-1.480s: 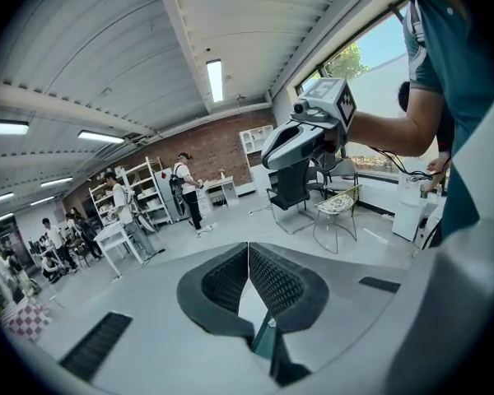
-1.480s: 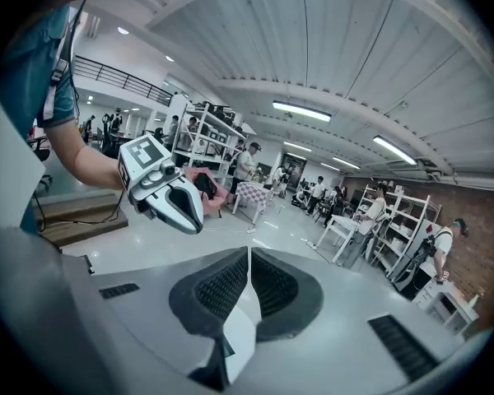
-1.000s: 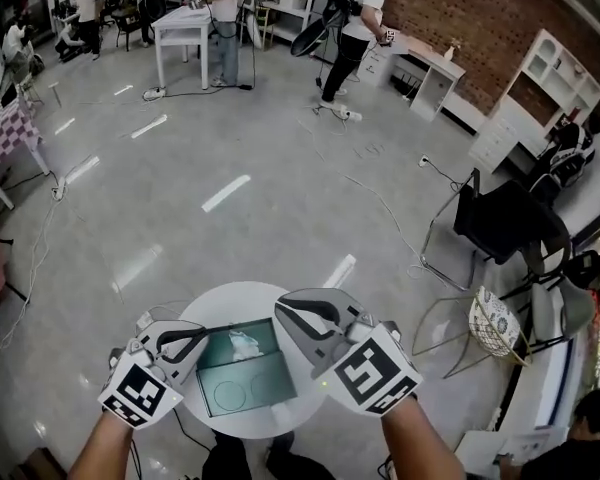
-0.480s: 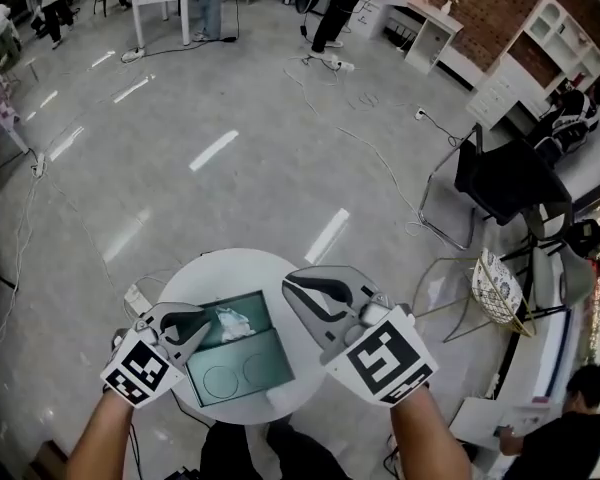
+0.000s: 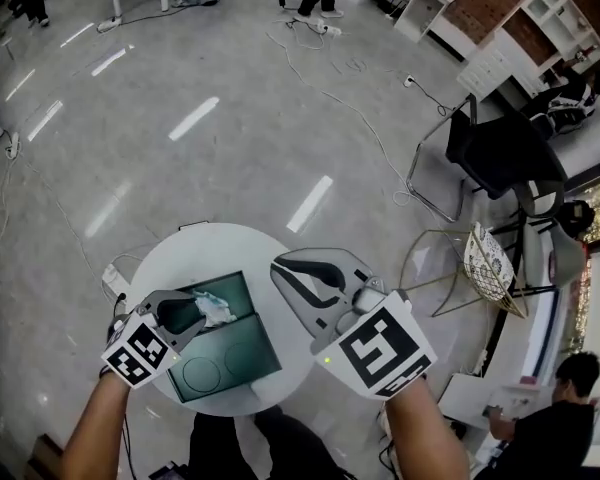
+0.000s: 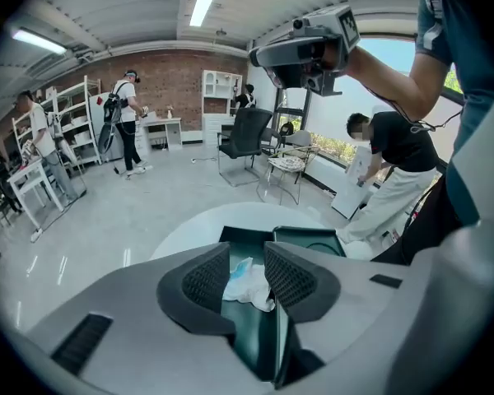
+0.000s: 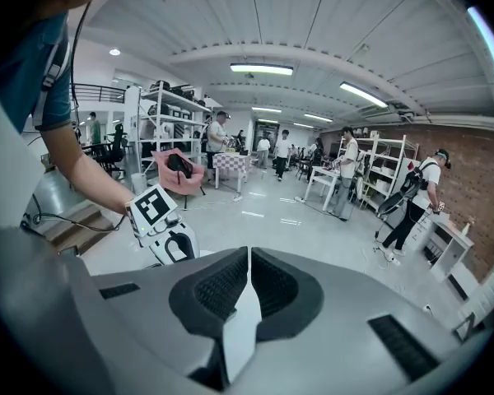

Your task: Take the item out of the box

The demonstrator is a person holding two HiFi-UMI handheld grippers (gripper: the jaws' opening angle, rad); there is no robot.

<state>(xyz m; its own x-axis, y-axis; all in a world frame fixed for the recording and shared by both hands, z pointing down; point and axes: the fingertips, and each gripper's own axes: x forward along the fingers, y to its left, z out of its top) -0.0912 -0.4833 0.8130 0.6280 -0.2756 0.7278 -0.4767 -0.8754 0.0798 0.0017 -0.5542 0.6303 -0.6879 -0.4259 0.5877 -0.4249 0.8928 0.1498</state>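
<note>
A dark green box [image 5: 232,286] lies open on the round white table [image 5: 195,253], its lid [image 5: 220,363] flat on the near side. A crumpled white and pale blue item [image 5: 217,311] rests inside the box. My left gripper [image 5: 192,313] hovers over that compartment. Its jaws have just been opening, and the item [image 6: 249,286] shows between them without either pad pressing on it. In the left gripper view the box [image 6: 247,239] and lid [image 6: 313,241] lie just ahead of the left gripper [image 6: 243,262]. My right gripper [image 5: 280,273] hangs above the table's right side, shut and empty [image 7: 249,282].
To the right of the table stand a black chair [image 5: 500,158] and a wire chair with a patterned cushion [image 5: 485,268]. Cables run over the shiny floor, and a power strip [image 5: 115,278] lies by the table's left edge. A person [image 5: 570,398] crouches at lower right.
Both grippers have come down toward the table. The left one has moved over the box's compartment and its jaws have parted. The right one stays shut.
</note>
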